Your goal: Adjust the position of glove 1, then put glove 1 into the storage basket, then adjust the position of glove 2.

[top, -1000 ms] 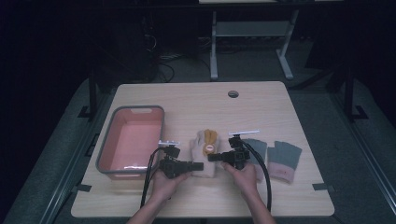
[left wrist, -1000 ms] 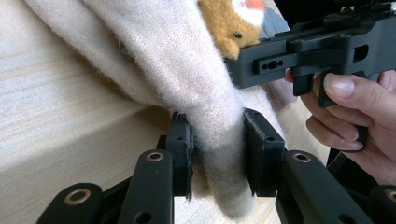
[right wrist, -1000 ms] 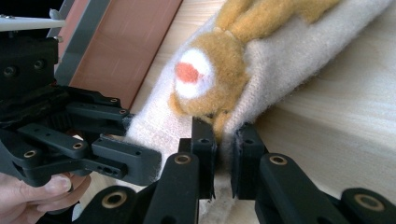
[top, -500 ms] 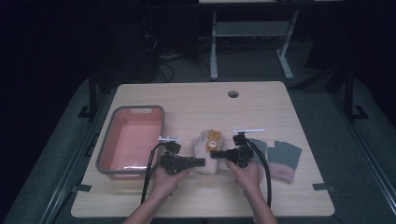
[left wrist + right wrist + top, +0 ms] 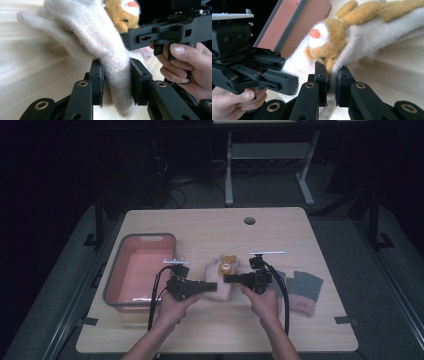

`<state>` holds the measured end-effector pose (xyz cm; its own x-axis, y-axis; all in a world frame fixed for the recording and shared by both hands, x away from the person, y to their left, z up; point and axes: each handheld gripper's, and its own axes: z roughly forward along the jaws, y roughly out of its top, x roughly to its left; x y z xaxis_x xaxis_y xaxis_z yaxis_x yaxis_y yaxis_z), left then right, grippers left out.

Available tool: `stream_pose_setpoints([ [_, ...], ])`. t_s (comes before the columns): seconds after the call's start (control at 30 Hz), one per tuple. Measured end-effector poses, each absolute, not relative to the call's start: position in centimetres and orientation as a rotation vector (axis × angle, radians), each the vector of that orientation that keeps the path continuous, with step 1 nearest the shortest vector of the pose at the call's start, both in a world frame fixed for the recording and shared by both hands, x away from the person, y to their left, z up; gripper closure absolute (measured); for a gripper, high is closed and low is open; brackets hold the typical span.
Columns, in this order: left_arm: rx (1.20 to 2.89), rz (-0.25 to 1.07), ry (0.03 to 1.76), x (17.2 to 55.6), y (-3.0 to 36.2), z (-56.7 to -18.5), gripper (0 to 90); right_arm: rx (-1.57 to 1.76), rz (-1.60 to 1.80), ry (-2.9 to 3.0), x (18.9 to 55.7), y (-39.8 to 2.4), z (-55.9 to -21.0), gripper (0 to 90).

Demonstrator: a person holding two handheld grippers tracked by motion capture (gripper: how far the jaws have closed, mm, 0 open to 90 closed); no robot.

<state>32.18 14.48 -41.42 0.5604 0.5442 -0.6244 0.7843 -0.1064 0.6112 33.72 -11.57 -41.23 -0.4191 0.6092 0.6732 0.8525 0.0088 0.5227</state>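
I have both sets of tongs on the cream woolly glove (image 5: pixel 220 279), the one with the tan plush animal face (image 5: pixel 227 266) sewn on it. My left tongs (image 5: pixel 117 80) are clamped narrow on the cuff end: in the left gripper view the two black pads squeeze a bunched fold of the cream knit between them, with the rest of the glove spreading up and to the left over the pale wood of the worktop (image 5: pixel 30 75). My right tongs (image 5: pixel 331 81) are closed even tighter, pinching a thin edge of the same glove just under the animal face, whose orange nose patch sits above the pads.

From the high view the left tongs (image 5: pixel 212 287) and right tongs (image 5: pixel 227 279) point toward each other across the glove, which lies near the middle of the worktop (image 5: pixel 210 230), toward my side. The grey bin (image 5: pixel 120 270) with the pink inside stands just left of my left hand (image 5: pixel 172 307). A grey glove with a pink cuff (image 5: pixel 302 290) lies flat to the right of my right hand (image 5: pixel 262 302), apart from the cream one.
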Motion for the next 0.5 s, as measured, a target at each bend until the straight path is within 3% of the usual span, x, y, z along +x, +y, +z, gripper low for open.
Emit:
stream_pose_setpoints([
  [0.5,1.766,-0.280,1.083,32.9,15.9,-39.3,66.8,-1.485,-1.409,-2.045,34.4,-10.5,-38.8,82.3],
])
